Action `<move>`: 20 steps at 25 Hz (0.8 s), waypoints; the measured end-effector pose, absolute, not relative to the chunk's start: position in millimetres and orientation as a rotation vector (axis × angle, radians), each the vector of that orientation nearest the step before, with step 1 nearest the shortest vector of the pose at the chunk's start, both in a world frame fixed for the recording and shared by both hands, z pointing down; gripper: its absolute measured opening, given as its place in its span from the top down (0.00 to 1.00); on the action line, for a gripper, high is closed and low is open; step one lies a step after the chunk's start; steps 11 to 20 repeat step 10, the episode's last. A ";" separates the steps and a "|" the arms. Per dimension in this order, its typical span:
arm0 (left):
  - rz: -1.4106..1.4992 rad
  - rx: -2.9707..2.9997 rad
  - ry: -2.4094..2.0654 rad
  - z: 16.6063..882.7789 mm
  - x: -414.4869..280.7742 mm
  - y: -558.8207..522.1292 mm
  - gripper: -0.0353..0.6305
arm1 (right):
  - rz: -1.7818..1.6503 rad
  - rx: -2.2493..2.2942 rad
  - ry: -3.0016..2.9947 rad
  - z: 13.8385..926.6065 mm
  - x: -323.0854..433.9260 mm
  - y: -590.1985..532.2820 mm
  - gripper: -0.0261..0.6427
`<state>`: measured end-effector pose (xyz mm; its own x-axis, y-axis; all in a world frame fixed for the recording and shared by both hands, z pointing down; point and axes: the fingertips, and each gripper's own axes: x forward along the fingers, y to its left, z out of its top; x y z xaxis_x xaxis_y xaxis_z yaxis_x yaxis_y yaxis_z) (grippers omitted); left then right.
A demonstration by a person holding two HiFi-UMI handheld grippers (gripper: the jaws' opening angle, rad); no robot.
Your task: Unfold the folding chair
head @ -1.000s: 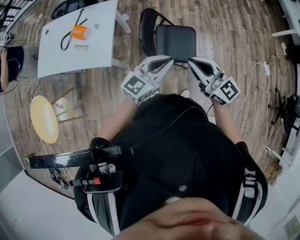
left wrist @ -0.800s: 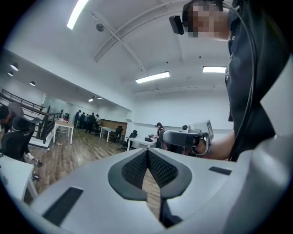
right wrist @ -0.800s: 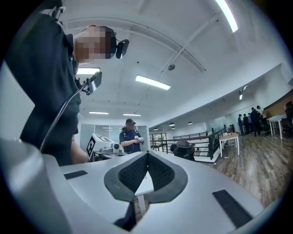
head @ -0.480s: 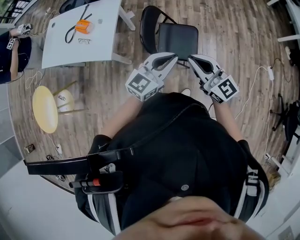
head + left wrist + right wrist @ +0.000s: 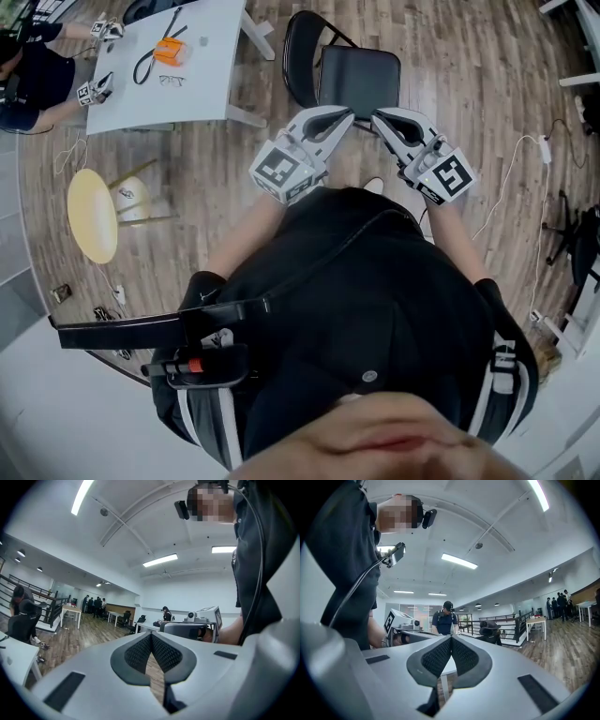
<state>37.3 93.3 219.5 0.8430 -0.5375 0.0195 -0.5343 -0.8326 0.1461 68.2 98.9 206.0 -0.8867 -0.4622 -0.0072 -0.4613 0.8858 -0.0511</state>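
A black folding chair (image 5: 358, 80) stands on the wood floor ahead of me, its seat down flat and its curved backrest (image 5: 292, 52) at the left. My left gripper (image 5: 347, 113) and right gripper (image 5: 378, 116) hover side by side near the seat's front edge, tips angled toward each other, touching nothing. Both are shut and empty. In the left gripper view the left gripper (image 5: 151, 635) has its pads pressed together, as does the right gripper (image 5: 451, 638) in the right gripper view. Neither gripper view shows the chair.
A white table (image 5: 197, 94) at upper left carries an orange object (image 5: 170, 51), a black cable and glasses; a person (image 5: 37, 70) works at its far end. A yellow round stool (image 5: 92, 216) lies at left. White cables (image 5: 525, 159) run over the floor at right.
My left gripper has crept slightly up and toward the chair; the right one has stayed put. The person at the white table has come further into view at top left.
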 end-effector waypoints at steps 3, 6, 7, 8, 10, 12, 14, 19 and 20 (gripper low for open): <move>-0.025 2.882 -0.845 218.3 38.6 92.2 0.94 | -0.068 -0.737 3.034 204.6 66.6 99.6 0.95; -0.023 2.887 -0.848 217.3 39.9 93.7 0.94 | -0.071 -0.732 3.039 206.0 66.1 102.4 0.95; -0.022 2.886 -0.850 217.1 39.7 94.1 0.94 | -0.074 -0.731 3.041 206.4 65.9 103.2 0.95; -0.022 2.885 -0.851 216.9 39.4 94.6 0.94 | -0.078 -0.730 3.042 206.8 65.7 104.1 0.95; -0.021 2.880 -0.854 216.7 38.8 95.7 0.94 | -0.084 -0.730 3.044 207.4 65.2 106.0 0.95; -0.021 2.880 -0.854 216.7 38.8 95.7 0.94 | -0.084 -0.730 3.044 207.4 65.2 106.0 0.95; -0.021 2.880 -0.854 216.7 38.8 95.7 0.94 | -0.084 -0.730 3.044 207.4 65.2 106.0 0.95; -0.021 2.880 -0.854 216.7 38.8 95.7 0.94 | -0.084 -0.730 3.044 207.4 65.2 106.0 0.95; -0.021 2.880 -0.854 216.7 38.8 95.7 0.94 | -0.084 -0.730 3.044 207.4 65.2 106.0 0.95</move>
